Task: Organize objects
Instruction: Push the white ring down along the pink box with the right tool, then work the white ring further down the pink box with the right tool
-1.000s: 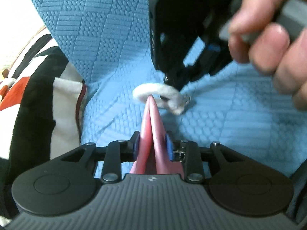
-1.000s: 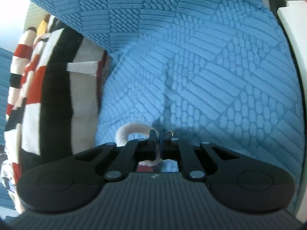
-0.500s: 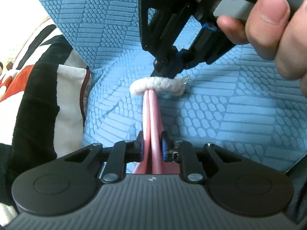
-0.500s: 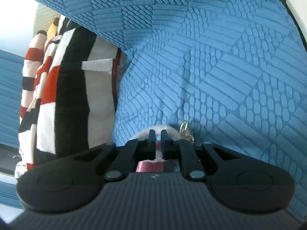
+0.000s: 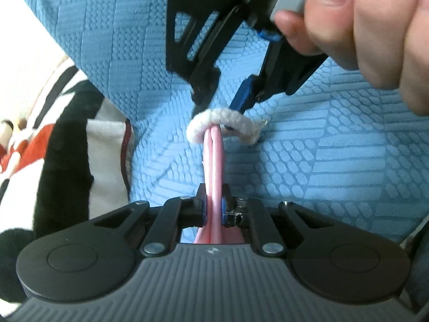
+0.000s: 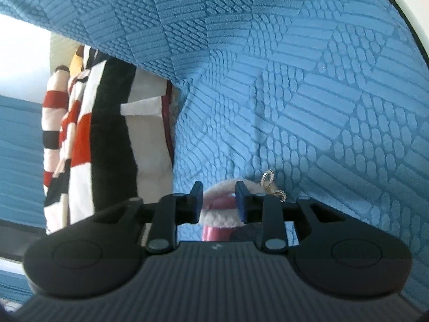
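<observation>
A white fuzzy hair ring [image 5: 236, 122] with a small gold charm [image 6: 268, 178] hangs threaded on a pink loop [image 5: 213, 155]. My left gripper [image 5: 213, 196] pinches that pink loop low down, its jaws still closing on it. My right gripper [image 5: 221, 104], held by a hand [image 5: 362, 21], comes in from above. Its jaws are opening, and the ring [image 6: 219, 186] sits between the fingers with a gap on each side. In the right wrist view the pink loop [image 6: 211, 233] shows just under the right gripper [image 6: 218, 196].
A blue textured cushion cover [image 6: 295, 80] fills the background in both views. A black, white and red striped fabric [image 5: 67, 147] lies bunched at the left, also seen as the striped fabric [image 6: 107, 134] in the right wrist view. A white edge [image 6: 410, 13] shows top right.
The right gripper's fingers, pressed together on the white ring before, have spread apart. The left jaws have narrowed on the pink loop. The ring now hangs flatter across the loop's tip.
</observation>
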Action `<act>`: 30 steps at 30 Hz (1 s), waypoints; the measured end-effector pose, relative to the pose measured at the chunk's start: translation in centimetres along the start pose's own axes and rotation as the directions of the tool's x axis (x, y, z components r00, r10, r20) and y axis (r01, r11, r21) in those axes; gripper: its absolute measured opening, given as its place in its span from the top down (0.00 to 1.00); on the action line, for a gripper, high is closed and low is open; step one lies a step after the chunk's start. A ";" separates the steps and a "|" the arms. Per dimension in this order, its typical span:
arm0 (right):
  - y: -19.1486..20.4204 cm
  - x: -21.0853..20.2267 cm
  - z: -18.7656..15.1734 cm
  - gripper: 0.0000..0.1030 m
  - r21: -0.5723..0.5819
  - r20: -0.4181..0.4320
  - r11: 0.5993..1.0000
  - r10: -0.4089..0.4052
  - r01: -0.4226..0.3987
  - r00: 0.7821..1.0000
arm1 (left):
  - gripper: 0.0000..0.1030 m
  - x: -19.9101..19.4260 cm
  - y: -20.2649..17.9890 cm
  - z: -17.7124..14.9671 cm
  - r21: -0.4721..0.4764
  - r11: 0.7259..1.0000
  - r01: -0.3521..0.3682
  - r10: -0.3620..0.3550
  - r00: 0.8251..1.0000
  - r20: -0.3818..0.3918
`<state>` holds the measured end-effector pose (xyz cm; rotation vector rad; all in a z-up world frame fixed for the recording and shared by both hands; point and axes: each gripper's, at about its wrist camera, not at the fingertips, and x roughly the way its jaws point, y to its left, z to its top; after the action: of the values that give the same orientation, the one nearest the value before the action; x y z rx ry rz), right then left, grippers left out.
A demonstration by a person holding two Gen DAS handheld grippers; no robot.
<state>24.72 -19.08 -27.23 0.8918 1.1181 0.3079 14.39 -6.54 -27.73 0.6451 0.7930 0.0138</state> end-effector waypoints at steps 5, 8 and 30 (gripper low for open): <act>0.5 -0.7 -0.6 0.79 0.002 -0.023 1.000 0.016 -0.016 1.000 | 0.91 -0.4 -0.1 0.5 0.012 0.999 -0.036 0.035 0.999 0.042; 0.8 -1.8 -0.6 0.79 0.001 0.000 1.000 0.028 -0.028 1.000 | 0.92 -0.9 -0.1 0.8 0.014 0.999 -0.048 0.047 0.996 0.079; 1.2 -2.3 1.4 0.79 -0.028 0.021 1.000 0.008 -0.007 1.000 | 0.92 -2.8 -2.7 0.5 0.220 0.955 -0.198 0.142 0.959 0.247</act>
<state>25.18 -20.40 -24.67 0.8727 1.0887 0.3189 12.09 -9.69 -27.14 0.9293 0.5170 0.0002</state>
